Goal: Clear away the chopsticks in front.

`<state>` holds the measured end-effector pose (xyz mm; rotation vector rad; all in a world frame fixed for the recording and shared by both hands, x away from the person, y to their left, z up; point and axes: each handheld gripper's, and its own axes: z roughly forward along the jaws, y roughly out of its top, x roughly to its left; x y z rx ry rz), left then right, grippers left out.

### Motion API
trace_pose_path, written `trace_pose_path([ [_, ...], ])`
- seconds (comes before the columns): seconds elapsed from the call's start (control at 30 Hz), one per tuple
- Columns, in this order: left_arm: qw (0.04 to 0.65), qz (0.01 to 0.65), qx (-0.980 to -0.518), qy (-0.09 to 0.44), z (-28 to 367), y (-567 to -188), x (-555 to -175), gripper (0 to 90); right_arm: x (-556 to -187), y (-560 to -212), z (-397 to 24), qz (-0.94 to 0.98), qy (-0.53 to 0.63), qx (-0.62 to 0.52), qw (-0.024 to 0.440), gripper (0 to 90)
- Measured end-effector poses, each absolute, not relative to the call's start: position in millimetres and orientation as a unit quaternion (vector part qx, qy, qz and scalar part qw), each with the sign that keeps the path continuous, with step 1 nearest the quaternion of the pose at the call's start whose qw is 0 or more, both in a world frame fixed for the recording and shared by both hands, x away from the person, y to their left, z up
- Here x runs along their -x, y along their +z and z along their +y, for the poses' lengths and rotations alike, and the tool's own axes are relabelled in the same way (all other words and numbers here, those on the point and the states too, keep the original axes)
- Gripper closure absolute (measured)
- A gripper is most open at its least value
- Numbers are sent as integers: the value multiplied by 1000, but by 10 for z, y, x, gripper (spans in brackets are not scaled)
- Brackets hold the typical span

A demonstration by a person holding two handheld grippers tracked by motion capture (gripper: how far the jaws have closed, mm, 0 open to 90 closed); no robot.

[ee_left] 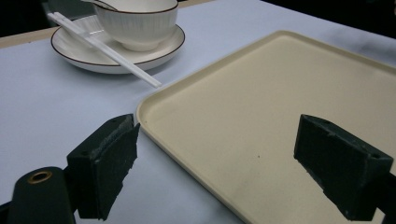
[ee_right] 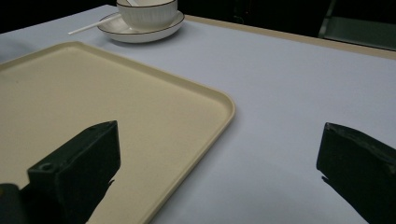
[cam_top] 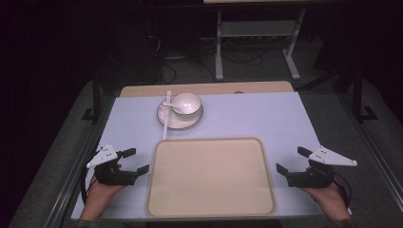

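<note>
a: where are we? i've got the left gripper [cam_top: 134,160] just off the left edge of the flat cream plastic tray [cam_top: 210,209], jaws wide apart, nothing btwn them; right gripper [cam_top: 291,160] same story off the tray's right edge, jaws spread, holding nothing.

b: so nothing's started, by the look of it; tray bare, all still to do?

a: yep, i'd say so; tray sits near edge of the pale blue table top [cam_top: 266,114], centred btwn the grippers, long axis running left-right; white ribbed bowl w/ dark rim [cam_top: 186,103] sits on its white saucer [cam_top: 169,119] beyond the tray, well apart from both grippers.

b: chopsticks?

a: white chopsticks [cam_top: 166,118] lean on the saucer's left rim; long axis near-far, near tips almost reaching the tray's far-left corner.
</note>
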<state>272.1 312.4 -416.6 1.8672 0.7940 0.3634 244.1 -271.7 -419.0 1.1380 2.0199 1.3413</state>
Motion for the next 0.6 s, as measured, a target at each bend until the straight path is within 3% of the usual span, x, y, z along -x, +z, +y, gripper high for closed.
trace_pose_path([
  [0.6,467,349,-800,142,3038,-4077,-2892,126,-2490,-4198,-2695,740,481,-415,222,0],
])
